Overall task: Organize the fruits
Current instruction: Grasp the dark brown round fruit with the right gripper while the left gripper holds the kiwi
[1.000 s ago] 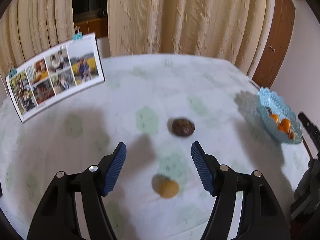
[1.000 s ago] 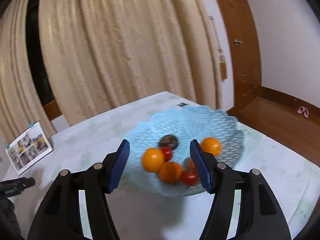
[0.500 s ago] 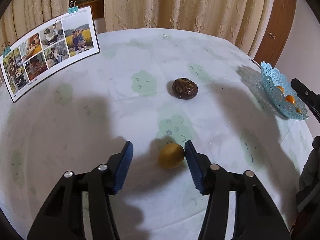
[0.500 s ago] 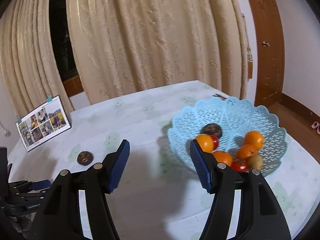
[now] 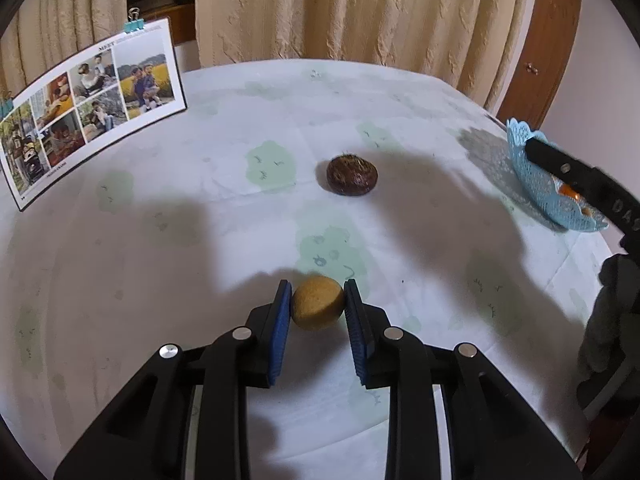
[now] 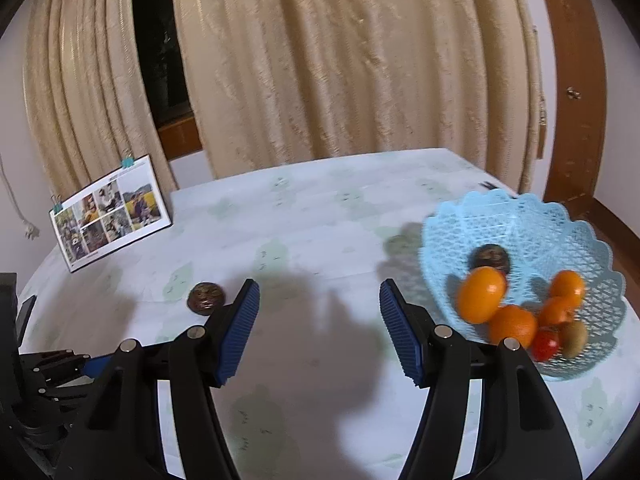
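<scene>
My left gripper [image 5: 317, 300] is shut on a round yellow-brown fruit [image 5: 318, 303] that rests on the table, one blue pad on each side. A dark brown fruit [image 5: 351, 175] lies farther out on the cloth; it also shows in the right wrist view [image 6: 205, 297]. The blue mesh basket [image 6: 520, 216] holds several orange, red and brown fruits at the right; its edge shows in the left wrist view [image 5: 536, 184]. My right gripper [image 6: 319, 312] is open and empty above the table, left of the basket.
A white table [image 5: 224, 184] with pale green prints carries everything. A photo calendar [image 5: 88, 96] stands at the far left; it also shows in the right wrist view [image 6: 108, 216]. Curtains [image 6: 320, 60] hang behind. A wooden door [image 6: 576, 80] is at the right.
My left gripper came down and closed on the yellow-brown fruit. My right gripper swung left, away from the basket, and stayed open.
</scene>
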`<state>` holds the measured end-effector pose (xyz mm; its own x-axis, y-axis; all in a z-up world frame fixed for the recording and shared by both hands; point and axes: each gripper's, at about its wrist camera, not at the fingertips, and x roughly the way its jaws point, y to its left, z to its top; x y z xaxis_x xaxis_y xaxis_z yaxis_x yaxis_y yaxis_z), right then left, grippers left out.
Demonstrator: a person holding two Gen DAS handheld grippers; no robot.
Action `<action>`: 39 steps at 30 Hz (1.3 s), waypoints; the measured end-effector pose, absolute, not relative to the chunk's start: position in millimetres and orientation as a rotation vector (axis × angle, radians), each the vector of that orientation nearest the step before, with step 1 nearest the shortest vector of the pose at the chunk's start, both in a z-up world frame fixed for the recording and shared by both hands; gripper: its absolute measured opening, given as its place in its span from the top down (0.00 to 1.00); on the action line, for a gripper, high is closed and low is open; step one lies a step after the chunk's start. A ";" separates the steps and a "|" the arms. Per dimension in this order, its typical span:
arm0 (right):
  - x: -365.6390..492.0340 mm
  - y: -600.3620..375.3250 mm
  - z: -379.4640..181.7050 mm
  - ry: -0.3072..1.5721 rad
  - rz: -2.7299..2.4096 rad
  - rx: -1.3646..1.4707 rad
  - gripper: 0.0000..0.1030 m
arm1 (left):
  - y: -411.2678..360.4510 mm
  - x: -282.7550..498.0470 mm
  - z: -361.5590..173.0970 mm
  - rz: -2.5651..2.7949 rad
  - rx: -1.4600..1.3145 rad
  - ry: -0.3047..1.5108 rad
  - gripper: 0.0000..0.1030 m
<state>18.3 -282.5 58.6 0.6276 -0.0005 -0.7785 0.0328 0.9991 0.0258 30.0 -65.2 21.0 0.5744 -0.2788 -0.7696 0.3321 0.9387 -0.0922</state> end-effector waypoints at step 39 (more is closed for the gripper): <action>106.3 -178.7 -41.9 1.225 0.174 -0.039 0.38 | -36.6 24.1 50.1 -0.231 0.022 0.781 0.74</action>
<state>106.3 -178.7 -41.9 0.3272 0.1121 -0.9383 -0.1538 0.9860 0.0642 24.1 -36.6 50.1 0.6861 -0.1983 -0.7000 0.2147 0.9745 -0.0656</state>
